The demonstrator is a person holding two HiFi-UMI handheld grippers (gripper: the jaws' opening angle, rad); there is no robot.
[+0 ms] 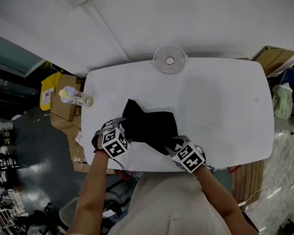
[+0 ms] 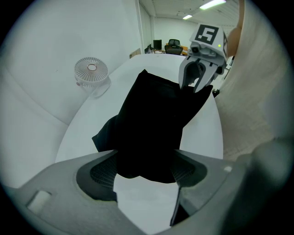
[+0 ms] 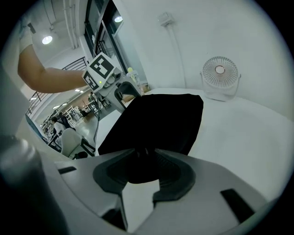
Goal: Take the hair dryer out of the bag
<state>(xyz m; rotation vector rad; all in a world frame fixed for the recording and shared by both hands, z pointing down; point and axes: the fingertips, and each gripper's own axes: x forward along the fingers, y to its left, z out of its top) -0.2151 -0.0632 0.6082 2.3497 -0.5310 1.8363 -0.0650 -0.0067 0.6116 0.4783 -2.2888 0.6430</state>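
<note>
A black cloth bag (image 1: 149,124) lies on the white table (image 1: 219,102) near its front edge. No hair dryer shows in any view. My left gripper (image 1: 120,128) is at the bag's left corner. In the left gripper view the bag (image 2: 151,119) fills the gap between the pads, and the left gripper (image 2: 144,172) is shut on it. My right gripper (image 1: 172,144) is at the bag's front right corner. In the right gripper view, the right gripper (image 3: 147,170) is closed on the dark cloth (image 3: 161,119). Each gripper shows in the other's view: the right gripper (image 2: 196,85) and the left gripper (image 3: 123,95).
A small white desk fan (image 1: 169,59) stands at the table's far edge. A bottle with a yellow cap (image 1: 75,97) stands at the table's left edge. Cardboard boxes (image 1: 61,99) sit on the floor to the left. The person's body is close against the front edge.
</note>
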